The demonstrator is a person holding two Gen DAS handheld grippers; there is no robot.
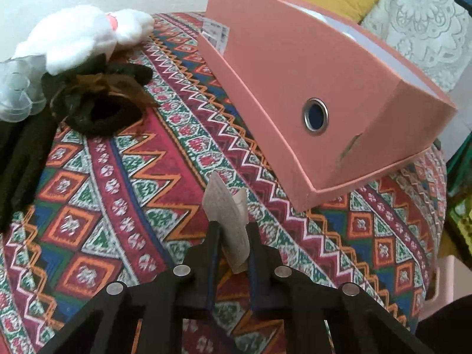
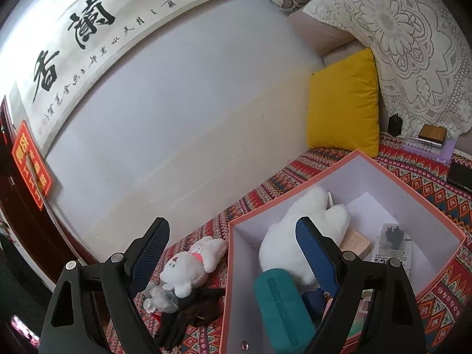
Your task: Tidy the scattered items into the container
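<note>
While the left gripper (image 1: 233, 237) pinched a thin, pale grey card (image 1: 227, 221) upright just near of the pink box (image 1: 295, 88), the right gripper (image 2: 233, 253) hung wide apart over the box's white interior, where a white plush (image 2: 298, 236) and teal cylinder (image 2: 280, 306) lay.

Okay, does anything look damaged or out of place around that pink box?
The pink box has a scuffed tear low on its front wall, right of the metal eyelet. A white plush toy and dark hair ties lie outside it on the patterned cloth.
</note>
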